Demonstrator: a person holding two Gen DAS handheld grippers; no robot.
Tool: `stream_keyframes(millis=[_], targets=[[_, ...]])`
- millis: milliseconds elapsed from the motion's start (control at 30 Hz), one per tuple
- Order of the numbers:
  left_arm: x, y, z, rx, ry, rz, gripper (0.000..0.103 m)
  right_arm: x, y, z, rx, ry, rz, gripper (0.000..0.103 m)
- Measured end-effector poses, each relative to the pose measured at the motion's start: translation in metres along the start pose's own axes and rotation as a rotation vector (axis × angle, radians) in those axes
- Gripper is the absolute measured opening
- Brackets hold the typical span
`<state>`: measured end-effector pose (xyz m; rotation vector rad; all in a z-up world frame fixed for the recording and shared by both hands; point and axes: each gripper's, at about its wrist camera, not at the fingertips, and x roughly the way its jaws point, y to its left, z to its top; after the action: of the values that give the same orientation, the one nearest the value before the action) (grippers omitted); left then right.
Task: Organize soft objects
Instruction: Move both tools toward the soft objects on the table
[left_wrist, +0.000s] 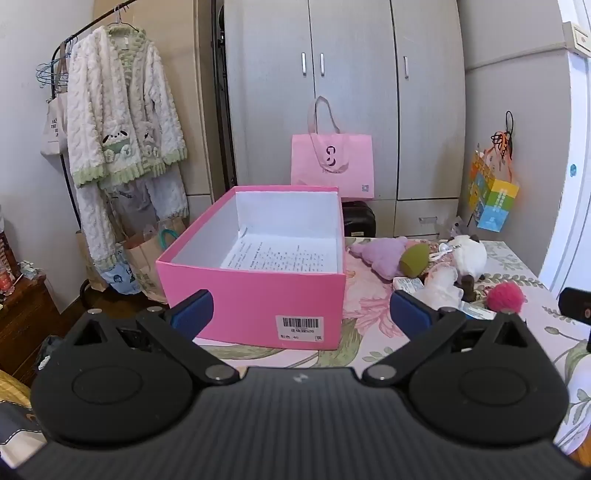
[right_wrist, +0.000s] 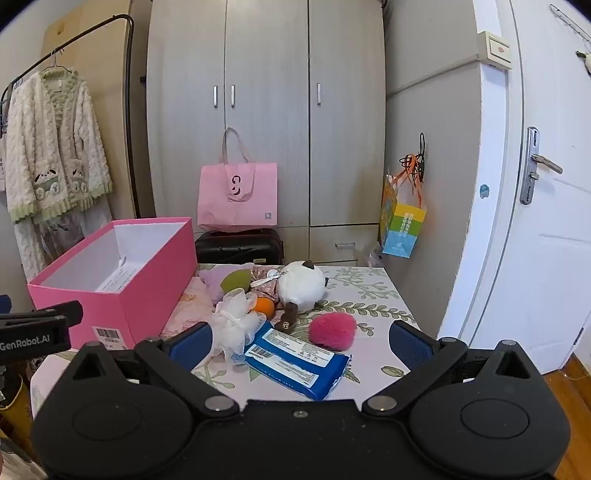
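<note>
An open pink box (left_wrist: 255, 299) with only a printed sheet inside stands on the floral table (left_wrist: 369, 332); it also shows at the left of the right wrist view (right_wrist: 147, 291). Right of it lie soft things: a white plush (right_wrist: 301, 286), a pink pompom (right_wrist: 332, 330), a white mesh puff (right_wrist: 232, 325), a blue wipes pack (right_wrist: 295, 360), an orange ball (right_wrist: 263, 306), and a purple plush (left_wrist: 380, 254). My left gripper (left_wrist: 301, 312) is open and empty in front of the box. My right gripper (right_wrist: 301, 341) is open and empty above the wipes pack.
A pink tote (right_wrist: 238, 195) leans on the grey wardrobe (right_wrist: 266, 110) above a black suitcase (right_wrist: 240, 245). A clothes rack with a fluffy robe (left_wrist: 122, 110) stands left. A white door (right_wrist: 535, 184) and a hanging colourful bag (right_wrist: 400, 225) are right.
</note>
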<state>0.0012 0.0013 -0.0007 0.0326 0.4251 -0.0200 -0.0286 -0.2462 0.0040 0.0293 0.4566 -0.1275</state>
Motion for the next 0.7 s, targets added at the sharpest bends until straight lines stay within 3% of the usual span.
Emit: stream_keyframes(millis=[167, 700], targets=[[-0.001, -0.012, -0.001, 0.067, 0.018, 0.031, 0.103, 0.001, -0.003, -0.002, 0.001, 0.003, -0.003, 0.103], [-0.003, -0.016, -0.006, 0.079, 0.024, 0.011, 0.103, -0.001, -0.007, -0.006, 0.007, 0.01, 0.0, 0.103]])
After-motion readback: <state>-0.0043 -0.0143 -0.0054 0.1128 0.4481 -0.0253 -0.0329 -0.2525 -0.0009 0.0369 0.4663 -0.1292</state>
